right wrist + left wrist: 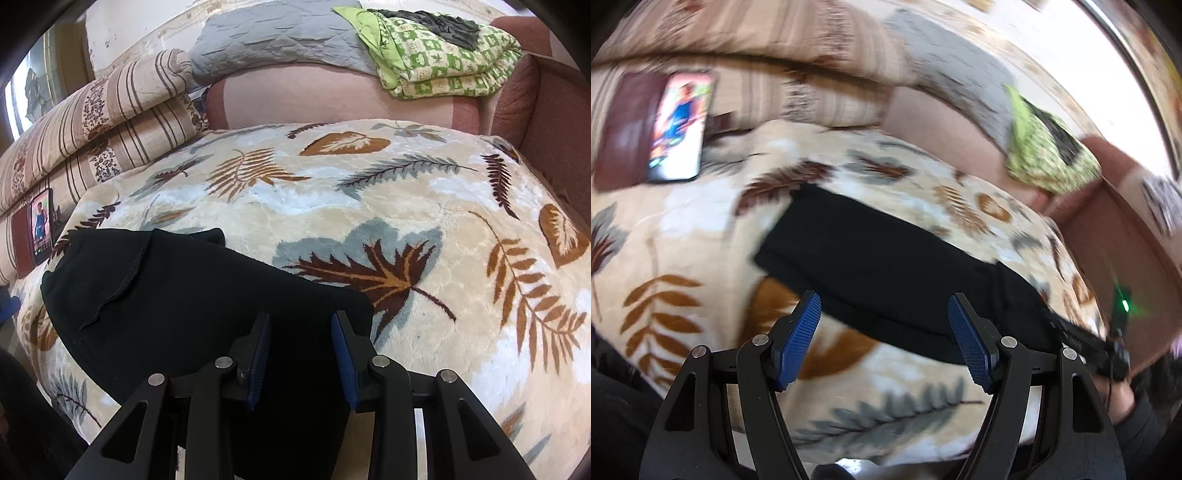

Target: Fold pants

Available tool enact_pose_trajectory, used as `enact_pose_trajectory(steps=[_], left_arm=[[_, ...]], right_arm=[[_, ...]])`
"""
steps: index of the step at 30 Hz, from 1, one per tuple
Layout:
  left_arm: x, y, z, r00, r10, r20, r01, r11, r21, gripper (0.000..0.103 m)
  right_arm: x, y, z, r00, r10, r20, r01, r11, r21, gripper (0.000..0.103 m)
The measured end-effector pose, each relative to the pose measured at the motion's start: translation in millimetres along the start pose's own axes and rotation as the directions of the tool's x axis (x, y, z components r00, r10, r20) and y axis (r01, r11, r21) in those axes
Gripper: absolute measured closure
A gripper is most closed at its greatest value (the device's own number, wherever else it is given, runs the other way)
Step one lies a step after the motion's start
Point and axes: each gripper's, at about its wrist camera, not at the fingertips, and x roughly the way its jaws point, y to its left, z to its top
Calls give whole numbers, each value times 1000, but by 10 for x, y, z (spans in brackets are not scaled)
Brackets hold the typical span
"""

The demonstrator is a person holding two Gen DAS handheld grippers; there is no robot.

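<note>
We see the black pants (192, 295) folded on the leaf blanket (406, 206); our left gripper (884, 339) gapes empty, blurred. Right gripper (301, 356) straddles cloth, grip unclear. Phone (40, 225) unreadable.

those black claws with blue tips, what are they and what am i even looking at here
They are handheld grippers: a person holds one in each hand, and a wide-angle camera on each looks along its two fingers. One picture is from the left gripper, the other from the right gripper. Both look down at black pants lying on a leaf-patterned blanket. The left gripper is open and holds nothing. The right one's pads sit apart over the pants; a grip isn't clear. A lit phone leans against striped bedding.
</note>
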Motion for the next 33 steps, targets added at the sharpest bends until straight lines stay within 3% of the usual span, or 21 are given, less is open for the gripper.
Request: enact_pose_trajectory(steps=[5,12,16,19,21,28,33], left_arm=[[-1,342,86,999,50,19,-47,988,-145,31],[-31,527,167,999,39,24,-33,973,-230,31],[-3,757,258,999,-45,0,41,927,-372,31],[94,906,293,982,-187,-15,151,837,-525,31],[164,945,292,976,-214,-28,158,797,-584,31],[485,1006,230,967,-245,-70,141,743,-654,31],[553,983,301,969,-243,-39,165,761,-628,31]], right_arm=[[4,28,-11,1000,-20,8,20,1000,-3,70],[9,34,-5,1000,-26,10,26,1000,-10,70],[22,54,-1,999,-39,11,39,999,-21,70],[26,71,3,999,-50,11,50,998,-28,70],[29,81,6,998,-55,11,55,998,-35,70],[26,76,3,998,-54,12,54,998,-38,69],[29,79,5,998,-55,13,55,998,-39,69]])
